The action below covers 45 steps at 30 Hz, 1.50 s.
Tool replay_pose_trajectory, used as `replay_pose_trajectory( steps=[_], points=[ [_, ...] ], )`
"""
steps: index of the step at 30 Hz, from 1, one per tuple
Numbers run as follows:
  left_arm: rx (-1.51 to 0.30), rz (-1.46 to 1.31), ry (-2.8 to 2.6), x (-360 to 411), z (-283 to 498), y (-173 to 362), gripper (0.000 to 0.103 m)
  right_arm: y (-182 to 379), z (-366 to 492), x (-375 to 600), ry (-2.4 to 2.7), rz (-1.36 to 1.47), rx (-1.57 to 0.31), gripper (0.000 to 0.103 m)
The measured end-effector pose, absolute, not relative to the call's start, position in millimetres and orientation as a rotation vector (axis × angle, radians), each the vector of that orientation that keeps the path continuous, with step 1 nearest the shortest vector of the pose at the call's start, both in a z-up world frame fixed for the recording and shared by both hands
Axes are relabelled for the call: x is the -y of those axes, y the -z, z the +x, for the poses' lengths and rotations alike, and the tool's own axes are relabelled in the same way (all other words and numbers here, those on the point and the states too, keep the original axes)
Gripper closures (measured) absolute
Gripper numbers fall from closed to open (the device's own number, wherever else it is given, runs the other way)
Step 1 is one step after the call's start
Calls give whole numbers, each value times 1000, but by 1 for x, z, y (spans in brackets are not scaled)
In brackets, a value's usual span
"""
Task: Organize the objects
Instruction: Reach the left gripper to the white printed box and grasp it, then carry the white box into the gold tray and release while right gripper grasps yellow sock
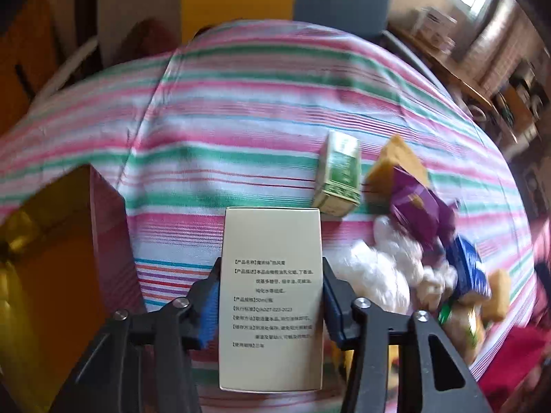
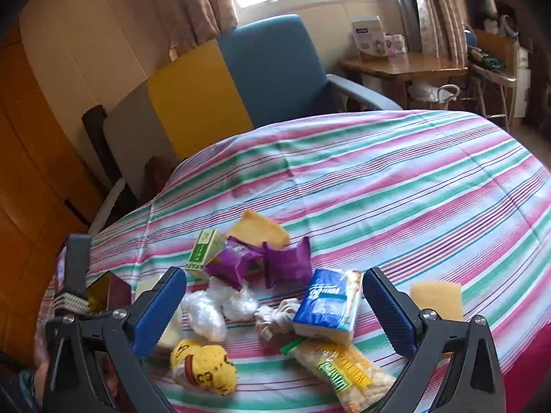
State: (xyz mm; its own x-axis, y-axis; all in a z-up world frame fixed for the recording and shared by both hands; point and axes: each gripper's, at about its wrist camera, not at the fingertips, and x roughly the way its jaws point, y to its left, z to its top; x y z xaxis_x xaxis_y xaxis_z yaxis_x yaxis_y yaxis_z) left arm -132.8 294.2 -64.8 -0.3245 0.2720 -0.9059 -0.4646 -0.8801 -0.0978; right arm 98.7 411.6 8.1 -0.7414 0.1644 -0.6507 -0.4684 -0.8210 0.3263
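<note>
The pale cream carton stands between the fingers of the left gripper, its long axis running straight ahead along them, away from the camera. The blue pads press on its two long sides near the middle, so it is held, poised above the striped cloth of the surface. Its upper face carries black Chinese print in labelled lines; "50ml" can be read, along with a code that looks like "Q/ADZT-023-2023".

To its left, close by, sits a dark red-brown open box, which I judge the likely place for it: the carton lies just right of that box's wall.

The right gripper has its fingers wide apart with nothing between the pads, hovering over the heap: a blue tissue pack, purple snack packets, a green-and-white small box, a yellow sponge, and a snack bag whose yellow lettering is too skewed to read.
</note>
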Motion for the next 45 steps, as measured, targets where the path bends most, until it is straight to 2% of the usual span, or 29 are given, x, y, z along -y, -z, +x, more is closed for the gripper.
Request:
replay_pose_trajectory(
  steps=[3, 4, 13, 18, 25, 29, 41, 45],
  points=[
    [-251, -1349, -2232, -282, -112, 44, 53, -7, 97, -411, -2571, -905, -691, 10],
    [-248, -1326, -2233, -280, -109, 41, 53, -6, 95, -410, -2579, -925, -691, 11],
    [-158, -1168, -2248, -222, -66, -1, 53, 9, 72, -366, -2794, -1171, -655, 11],
    [-65, -1196, -2314, -155, -70, -9, 53, 27, 62, -337, -2801, -1335, -547, 2],
    [41, -1353, -2482, -49, -117, 9, 53, 50, 50, -315, -2754, -1516, -412, 2],
    [66, -1400, -2558, -13, -140, 16, 53, 58, 42, -305, -2743, -1569, -322, 3],
    [10, -1454, -2598, 7, -165, 43, 53, 70, 34, -293, -2717, -1609, -277, 3],
    [-6, -1478, -2610, 11, -176, 51, 53, 71, 33, -294, -2701, -1605, -261, 12]
  ],
)
